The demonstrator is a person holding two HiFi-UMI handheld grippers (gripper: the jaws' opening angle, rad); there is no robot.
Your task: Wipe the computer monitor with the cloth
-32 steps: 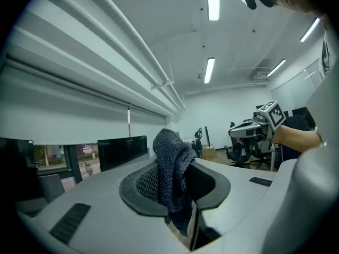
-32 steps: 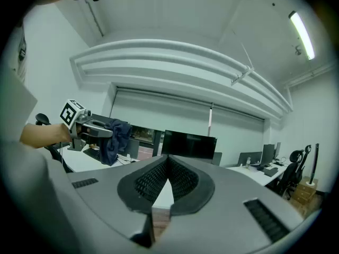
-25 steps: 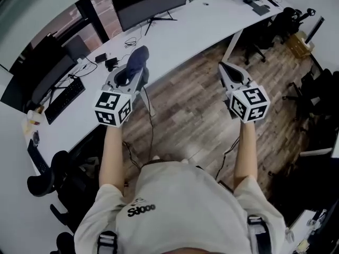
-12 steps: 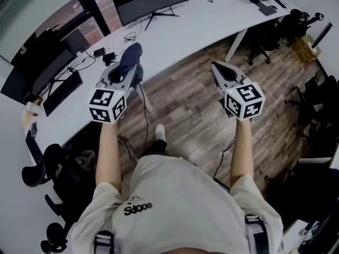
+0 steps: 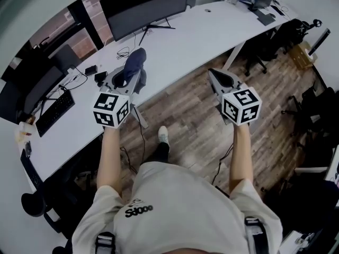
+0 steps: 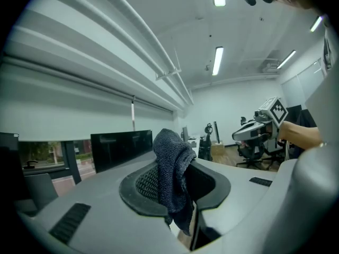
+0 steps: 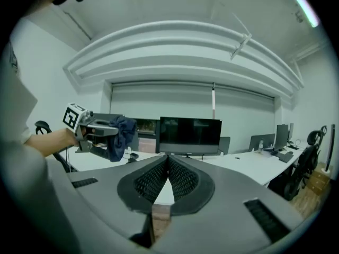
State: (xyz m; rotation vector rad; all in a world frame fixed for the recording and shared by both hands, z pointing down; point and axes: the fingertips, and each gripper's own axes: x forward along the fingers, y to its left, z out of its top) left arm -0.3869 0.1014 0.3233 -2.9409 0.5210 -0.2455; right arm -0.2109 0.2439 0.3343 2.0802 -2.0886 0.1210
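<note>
Long white curved desk (image 5: 212, 28), the biggest thing here, running right across the room. Wide black flat computer monitor (image 5: 145, 12), standing on thin legs at the back of the desk, screen dark, not yet touched.

Left gripper (image 5: 131, 75), held up over the front edge of the desk, jaws pinching a dark blue-grey fuzzy cloth (image 5: 136, 60). Right gripper (image 5: 214, 74), held off the desk on its front side, over the brown wood floor (image 5: 185, 115), jaws pressed together with nothing between them. Cloth bunched up at the tips and hanging down one side, above the front of the desk and well apart from the monitor at the back of it.

Looks like the reach toward the screen, with no wiping begun.

Might slip out and drop onto the desk, held only by a fold at the tips. Might knock the small black plugs and wires (image 5: 99, 77) lying on the desk near the left gripper, with too low a reach. Might push the monitor back or tip it on those thin legs, with too hard a press. Might scratch the screen with bare jaw tips, with too little cloth in front.

Small brown box (image 5: 302, 49) on the floor past the right end of the desk, beside black chairs. Insides too far away to tell. No other box, cup or bin easy to make out.
</note>
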